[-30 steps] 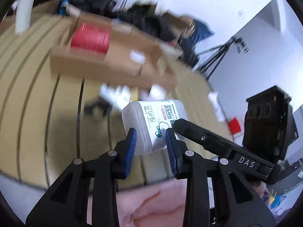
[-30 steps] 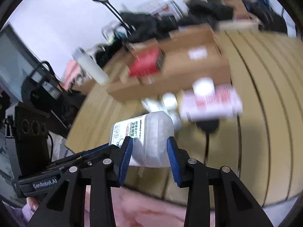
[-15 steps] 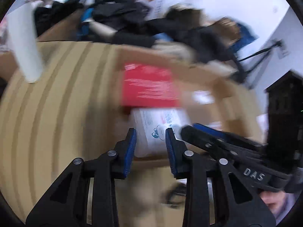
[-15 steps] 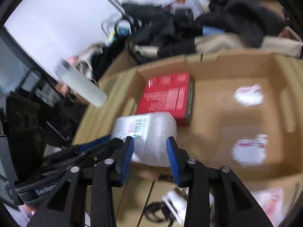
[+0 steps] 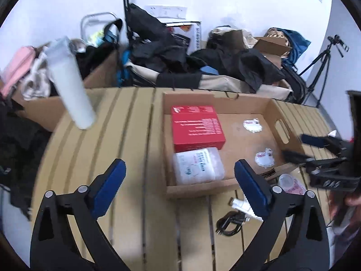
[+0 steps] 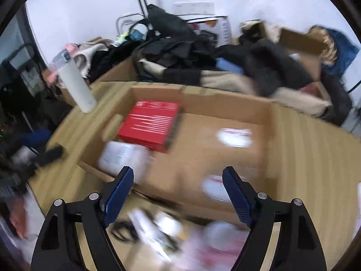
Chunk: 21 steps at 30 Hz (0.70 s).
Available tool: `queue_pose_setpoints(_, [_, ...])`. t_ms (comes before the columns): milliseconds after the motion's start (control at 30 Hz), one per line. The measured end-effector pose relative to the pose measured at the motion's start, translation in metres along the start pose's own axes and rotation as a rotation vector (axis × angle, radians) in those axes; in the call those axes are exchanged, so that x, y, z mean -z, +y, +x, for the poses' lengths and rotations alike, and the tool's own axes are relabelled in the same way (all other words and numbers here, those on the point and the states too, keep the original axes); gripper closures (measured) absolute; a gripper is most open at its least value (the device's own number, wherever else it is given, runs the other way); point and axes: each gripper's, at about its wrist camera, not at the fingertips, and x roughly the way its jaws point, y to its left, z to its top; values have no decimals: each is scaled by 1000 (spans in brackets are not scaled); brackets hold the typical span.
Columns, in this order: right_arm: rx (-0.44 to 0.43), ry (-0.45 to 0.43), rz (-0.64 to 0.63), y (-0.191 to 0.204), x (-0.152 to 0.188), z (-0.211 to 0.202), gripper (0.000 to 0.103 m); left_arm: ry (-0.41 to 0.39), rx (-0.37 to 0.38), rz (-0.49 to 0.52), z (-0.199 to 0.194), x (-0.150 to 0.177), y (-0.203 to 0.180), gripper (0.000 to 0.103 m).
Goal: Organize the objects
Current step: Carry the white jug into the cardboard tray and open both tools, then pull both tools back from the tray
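A translucent white plastic container (image 5: 198, 166) with a printed label lies in the near left corner of an open cardboard box (image 5: 279, 113), just in front of a red box (image 5: 197, 128). In the right wrist view the container (image 6: 123, 155) is blurred, next to the red box (image 6: 151, 124) inside the cardboard box (image 6: 225, 103). My left gripper (image 5: 179, 181) is wide open and empty above the near edge of the box. My right gripper (image 6: 178, 190) is wide open and empty; it also shows at the right edge of the left wrist view (image 5: 300, 149).
A tall white bottle (image 5: 71, 83) stands at the table's far left. A black cable (image 5: 230, 222), a small white bottle (image 5: 242, 205) and pink-white packets (image 5: 291, 186) lie in front of the box. Clothes, bags and cartons (image 5: 203, 63) pile up behind the slatted table (image 5: 101, 135).
Both grippers held the white container and carried it over the cardboard box. Now it lies in the box, both grippers have opened wide and drawn back.
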Motion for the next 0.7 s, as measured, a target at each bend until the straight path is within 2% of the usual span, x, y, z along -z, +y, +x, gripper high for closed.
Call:
queue_pose_setpoints(133, [121,1,8,-33,11,-40,19,-29,-50,-11,-29,0,-3,3])
queue_pose_setpoints(233, [127,-22,48,-48,23,-69,19,-51,-81,-1,-49,13,-11,3])
queue_pose_setpoints(400, [132,-77,56,-45,55,-113,19,-55,-126,16,-80,39,-26,3])
queue_pose_setpoints(533, [91,-119,68,-30,107,-142,19,-96,-97,48,-118,90,-38,0])
queue_pose_setpoints(700, [90,-99,33,-2,188,-153,19,-76,-56,75,-146,164,-50,0])
